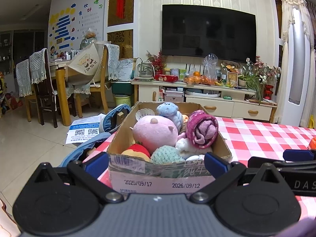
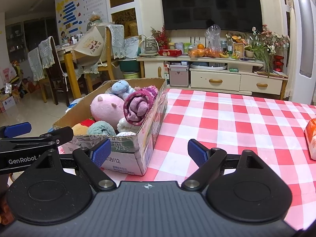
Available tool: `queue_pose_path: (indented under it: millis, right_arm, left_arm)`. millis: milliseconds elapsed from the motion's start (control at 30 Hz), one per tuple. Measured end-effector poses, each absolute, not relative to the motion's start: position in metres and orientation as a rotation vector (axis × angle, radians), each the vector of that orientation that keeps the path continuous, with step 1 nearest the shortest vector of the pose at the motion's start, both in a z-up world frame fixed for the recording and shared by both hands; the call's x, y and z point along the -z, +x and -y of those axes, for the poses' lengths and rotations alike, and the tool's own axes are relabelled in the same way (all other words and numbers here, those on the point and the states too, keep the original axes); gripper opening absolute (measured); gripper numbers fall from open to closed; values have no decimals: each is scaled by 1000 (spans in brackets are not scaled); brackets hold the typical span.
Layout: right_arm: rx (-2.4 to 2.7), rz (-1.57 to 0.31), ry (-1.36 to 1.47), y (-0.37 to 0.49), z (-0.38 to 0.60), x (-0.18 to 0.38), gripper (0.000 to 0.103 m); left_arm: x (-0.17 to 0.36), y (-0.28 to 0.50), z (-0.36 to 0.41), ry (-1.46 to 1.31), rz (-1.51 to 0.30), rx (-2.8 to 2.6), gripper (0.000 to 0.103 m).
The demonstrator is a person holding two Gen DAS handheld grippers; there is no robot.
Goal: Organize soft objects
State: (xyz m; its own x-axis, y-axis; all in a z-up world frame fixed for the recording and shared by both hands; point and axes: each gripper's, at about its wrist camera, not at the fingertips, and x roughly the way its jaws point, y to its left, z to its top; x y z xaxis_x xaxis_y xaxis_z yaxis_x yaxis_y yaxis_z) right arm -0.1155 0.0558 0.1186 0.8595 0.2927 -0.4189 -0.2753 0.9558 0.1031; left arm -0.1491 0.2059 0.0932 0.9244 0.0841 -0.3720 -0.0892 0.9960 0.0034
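- On checkered tablecloth [image 2: 227,118], near its left edge: cardboard box [image 1: 169,175], open top, packed w/ soft toys.
- Box contents: pink plush [image 1: 155,133] in the middle; blue plush [image 1: 169,111] behind it at the far end; rolled magenta knit cloth [image 1: 201,131] on the right side, resting on top of a white plush [image 1: 185,145]; teal crochet ball [image 1: 165,155] and red-yellow plush [image 1: 138,152] at the near end.
- Small clear ribbed cup [image 1: 145,113] in far-left corner of box, beside blue plush.
- Left gripper [image 1: 158,165]: claw spread wide, blue pads either side of box's near end wall, nothing pinched; can't tell if pads touch the cardboard.
- Right gripper [image 2: 149,153]: claw spread, empty; left pad just in front of box's near-right corner, right pad over bare tablecloth.
- Orange-white packet [image 2: 312,140] at tablecloth's right edge, well apart from box.
- Blue fabric [image 1: 110,118] lies off the table's left side, beside box.
- Background: TV [image 1: 208,32] on wall over a cream cabinet [image 1: 207,102].
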Motion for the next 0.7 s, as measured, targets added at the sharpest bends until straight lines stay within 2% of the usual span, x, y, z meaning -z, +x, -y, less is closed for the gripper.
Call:
queue_pose_path:
  millis: [700]
  right_arm:
    - [-282,-427,46,-118,-49,-113,103]
  left_arm:
    - [-89,-144,-204,-22,-393,-80,102]
